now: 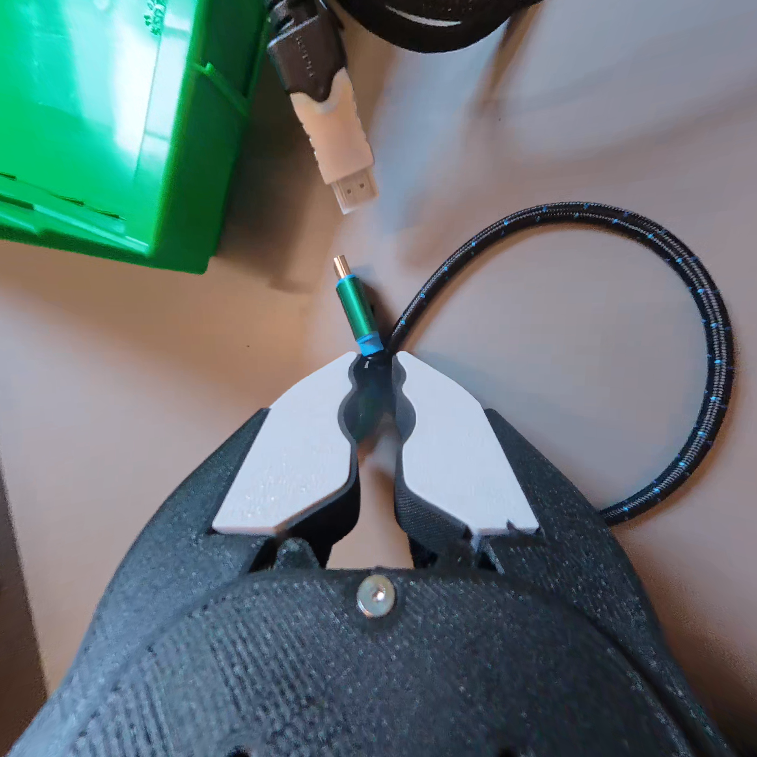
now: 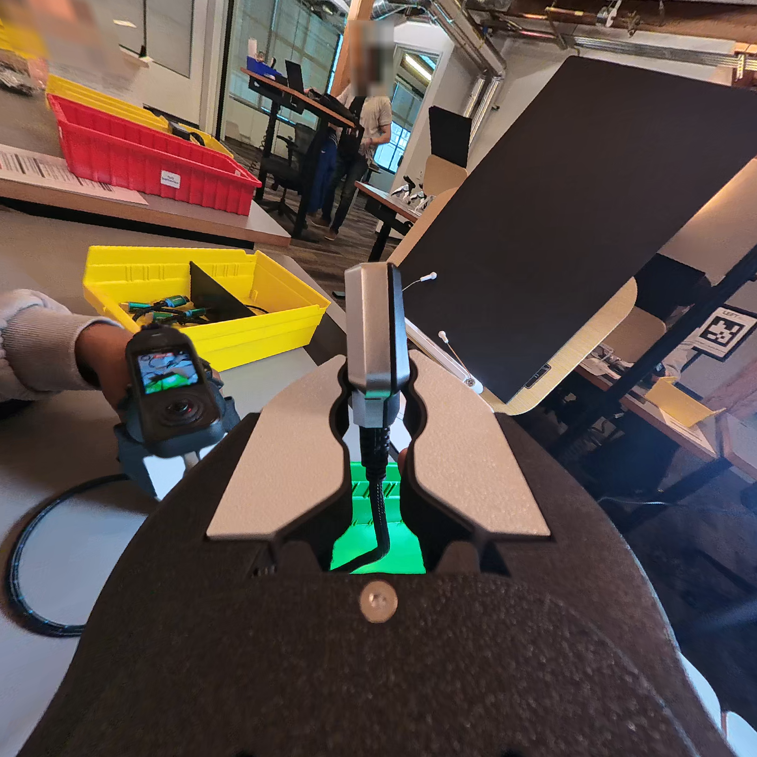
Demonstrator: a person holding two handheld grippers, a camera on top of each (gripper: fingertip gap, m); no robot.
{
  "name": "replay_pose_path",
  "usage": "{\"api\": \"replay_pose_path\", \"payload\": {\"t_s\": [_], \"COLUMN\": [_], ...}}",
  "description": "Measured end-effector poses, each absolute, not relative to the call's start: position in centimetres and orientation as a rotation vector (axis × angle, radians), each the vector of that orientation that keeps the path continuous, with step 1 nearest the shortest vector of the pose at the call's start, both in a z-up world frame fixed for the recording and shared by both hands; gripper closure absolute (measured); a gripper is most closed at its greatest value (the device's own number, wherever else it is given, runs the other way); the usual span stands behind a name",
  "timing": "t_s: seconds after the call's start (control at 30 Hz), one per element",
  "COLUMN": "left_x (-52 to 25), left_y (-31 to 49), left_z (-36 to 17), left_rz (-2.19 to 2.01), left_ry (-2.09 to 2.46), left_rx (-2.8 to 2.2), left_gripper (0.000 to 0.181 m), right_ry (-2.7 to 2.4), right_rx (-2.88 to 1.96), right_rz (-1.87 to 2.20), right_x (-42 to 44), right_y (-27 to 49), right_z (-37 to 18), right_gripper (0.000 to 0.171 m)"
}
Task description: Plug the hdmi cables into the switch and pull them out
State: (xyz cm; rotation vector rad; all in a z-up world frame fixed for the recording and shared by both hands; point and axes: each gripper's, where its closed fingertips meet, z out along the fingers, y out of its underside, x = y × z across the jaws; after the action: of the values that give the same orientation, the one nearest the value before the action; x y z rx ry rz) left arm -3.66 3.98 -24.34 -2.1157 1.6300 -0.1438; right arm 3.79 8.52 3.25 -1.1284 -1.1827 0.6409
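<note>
In the left wrist view my left gripper (image 1: 375, 358) is shut on the rear end of a green metal HDMI plug (image 1: 356, 311). Its gold tip points away from me, just above the beige table. Its black-and-blue braided cable (image 1: 696, 368) loops to the right. A black-and-white HDMI plug (image 1: 332, 118) lies just beyond the green one, with its tip toward it. In the right wrist view my right gripper (image 2: 375, 370) is shut on the lower end of a grey-and-black switch (image 2: 370, 323). It holds the switch upright in the air, and a black cable (image 2: 379, 512) hangs from it.
A green bin (image 1: 102, 123) stands at the far left and shows below the right gripper (image 2: 377, 549). A yellow bin (image 2: 262, 323) holds several green-plugged cables. A red bin (image 2: 143, 159) is behind it. A hand holds the left gripper's camera (image 2: 172, 393). A dark tilted panel (image 2: 573, 213) stands to the right. A person stands far back. Some 30 centimeters of space lies between my two pairs of fingers.
</note>
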Motion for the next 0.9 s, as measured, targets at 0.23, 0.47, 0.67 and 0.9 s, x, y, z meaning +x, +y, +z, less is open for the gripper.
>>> {"api": "replay_pose_path", "payload": {"t_s": [0.23, 0.47, 0.67, 0.9], "left_x": [-3.3, -3.1, -2.7, -2.9], "left_y": [1.5, -0.2, -1.2, -1.8], "left_z": [-20.0, -15.8, -12.7, -10.9], "left_rz": [-0.688, -0.980, -1.123, -1.204], "left_ry": [1.511, 1.441, 1.396, 1.360], "left_rx": [-2.009, -1.826, -1.683, -1.597], "left_gripper": [0.170, 0.171, 0.171, 0.171], "right_ry": [-1.216, -1.249, -1.306, -1.352], "right_rx": [-1.128, -1.139, -1.091, -1.076], "right_rz": [0.626, 0.623, 0.629, 0.608], "right_x": [3.0, 2.2, 1.6, 0.9], "right_y": [8.2, 8.1, 7.0, 6.5], "right_z": [2.7, 1.9, 1.6, 1.0], "right_gripper": [0.148, 0.148, 0.148, 0.148]}}
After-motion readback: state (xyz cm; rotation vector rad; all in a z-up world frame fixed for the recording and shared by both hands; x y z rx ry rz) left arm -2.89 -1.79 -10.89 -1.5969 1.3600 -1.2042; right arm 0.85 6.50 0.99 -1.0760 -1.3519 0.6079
